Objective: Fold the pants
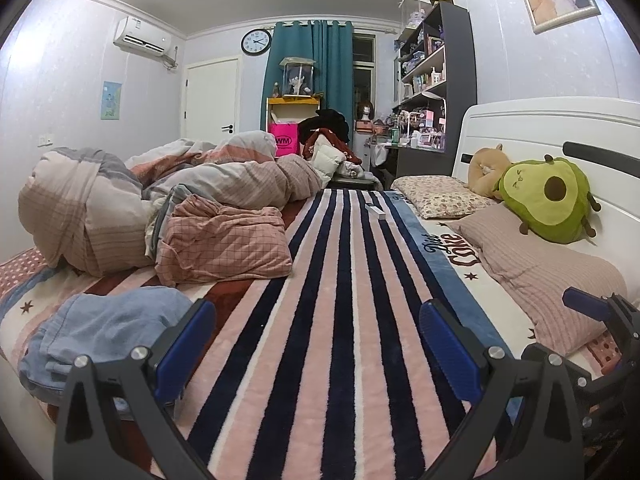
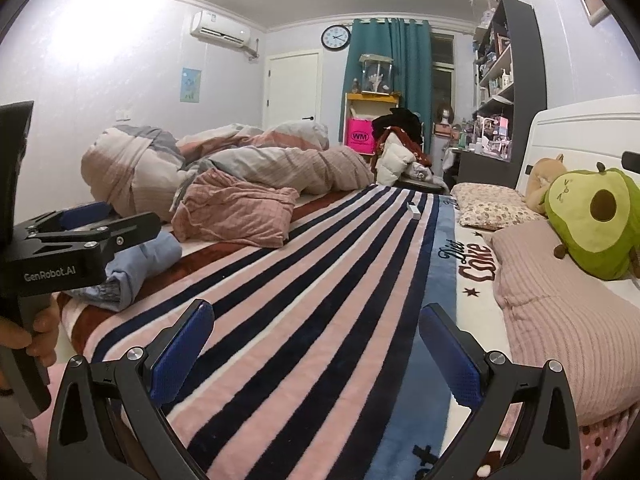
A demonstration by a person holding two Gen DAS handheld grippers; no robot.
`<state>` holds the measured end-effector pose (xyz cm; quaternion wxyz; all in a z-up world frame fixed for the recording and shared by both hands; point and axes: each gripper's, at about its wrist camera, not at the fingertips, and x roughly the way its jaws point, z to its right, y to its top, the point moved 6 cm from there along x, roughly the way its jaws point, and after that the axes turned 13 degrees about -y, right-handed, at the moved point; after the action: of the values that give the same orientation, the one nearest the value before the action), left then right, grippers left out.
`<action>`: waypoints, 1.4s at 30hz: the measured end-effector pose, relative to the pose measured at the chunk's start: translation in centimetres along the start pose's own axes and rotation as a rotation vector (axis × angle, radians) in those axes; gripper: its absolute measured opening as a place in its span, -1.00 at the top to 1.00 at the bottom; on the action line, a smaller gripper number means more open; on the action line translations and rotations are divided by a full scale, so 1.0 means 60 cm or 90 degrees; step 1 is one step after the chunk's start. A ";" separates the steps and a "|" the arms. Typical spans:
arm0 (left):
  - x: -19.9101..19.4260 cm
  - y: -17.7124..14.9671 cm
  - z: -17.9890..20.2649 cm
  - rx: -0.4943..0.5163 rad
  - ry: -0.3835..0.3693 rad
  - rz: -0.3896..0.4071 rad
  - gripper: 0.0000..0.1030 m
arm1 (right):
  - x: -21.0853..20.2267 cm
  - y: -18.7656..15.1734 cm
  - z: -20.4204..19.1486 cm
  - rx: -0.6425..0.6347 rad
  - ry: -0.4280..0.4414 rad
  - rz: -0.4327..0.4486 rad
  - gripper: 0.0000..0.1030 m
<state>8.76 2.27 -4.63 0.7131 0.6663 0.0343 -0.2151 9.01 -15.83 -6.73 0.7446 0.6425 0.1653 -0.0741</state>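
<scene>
Light blue pants lie crumpled in a heap on the near left of the striped blanket. They also show in the right wrist view, partly behind the left gripper's body. My left gripper is open and empty, low over the blanket, just right of the pants. My right gripper is open and empty over the blanket's middle, to the right of the left one. The right gripper also shows at the right edge of the left wrist view.
A rumpled duvet and a pink checked cloth lie behind the pants. Pillows, an avocado plush and the white headboard are on the right. A small white box lies far down the blanket.
</scene>
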 end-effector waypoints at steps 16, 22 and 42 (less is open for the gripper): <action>0.005 -0.002 0.000 -0.006 -0.005 -0.002 -0.96 | -0.007 0.000 0.005 0.012 -0.024 0.015 -0.99; 0.005 -0.002 0.000 -0.006 -0.004 -0.002 -0.96 | -0.008 0.000 0.004 0.011 -0.027 0.017 -0.99; 0.006 -0.003 0.003 -0.007 -0.004 -0.001 -0.96 | -0.008 -0.001 0.004 0.013 -0.025 0.016 -0.99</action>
<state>8.97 2.03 -4.92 0.7168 0.6617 0.0338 -0.2174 8.57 -16.11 -6.55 0.7418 0.6507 0.1415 -0.0794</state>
